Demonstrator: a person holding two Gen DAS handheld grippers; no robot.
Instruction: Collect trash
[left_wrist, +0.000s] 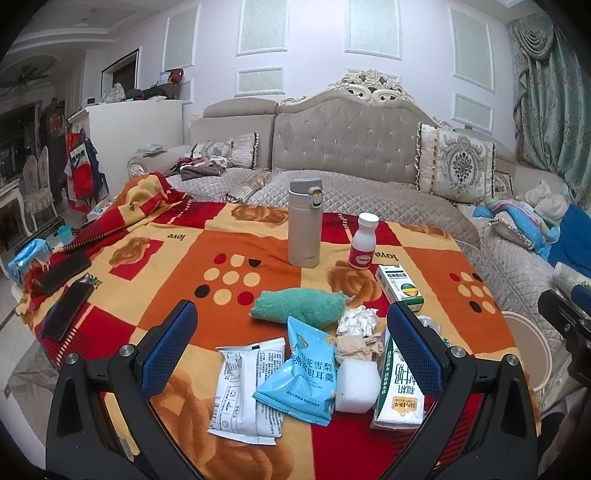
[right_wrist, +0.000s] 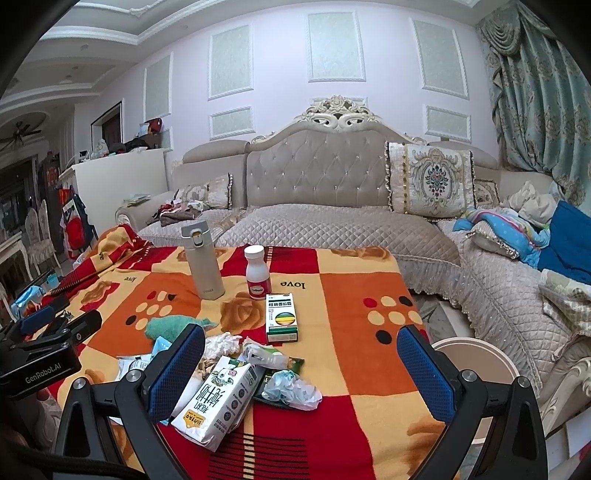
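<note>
hovering low over a table draped in an orange, red and cream blanket (left_wrist: 207, 258), the left gripper (left_wrist: 291, 347) has its blue-padded fingers spread wide and holds nothing; the right gripper (right_wrist: 301, 365) is likewise released and empty.

in the left wrist view the trash sits in the lower middle of the frame, between the left fingers. nearest is a white printed wrapper (left_wrist: 247, 391), overlapped on its right by a light blue snack packet (left_wrist: 303, 373). just right of that lies a white foam-like block (left_wrist: 358, 384), and beside it a green-and-white milk carton (left_wrist: 400, 387) lying flat, partly hidden by the right-hand finger. behind the block are a crumpled beige scrap (left_wrist: 356, 345) and a crumpled white tissue (left_wrist: 356, 319).

in the right wrist view the same milk carton (right_wrist: 218, 398) lies lower centre, touching the left-hand finger, with a crumpled clear plastic bag (right_wrist: 291, 389) just to its right on a dark green wrapper (right_wrist: 291, 363). a round cream bin (right_wrist: 476, 354) sits at lower right, beside the table edge.

further up, a teal cloth (left_wrist: 299, 304) lies behind the packet. to its right is a green-and-white medicine box (left_wrist: 399, 288), then a white pill bottle with a red label (left_wrist: 364, 242) and a beige thermos (left_wrist: 304, 221), both upright. two dark phones (left_wrist: 66, 291) lie at the left edge of the frame.

across the upper half runs a tufted beige sofa (left_wrist: 343, 136) with a patterned cushion (left_wrist: 458, 162).
</note>
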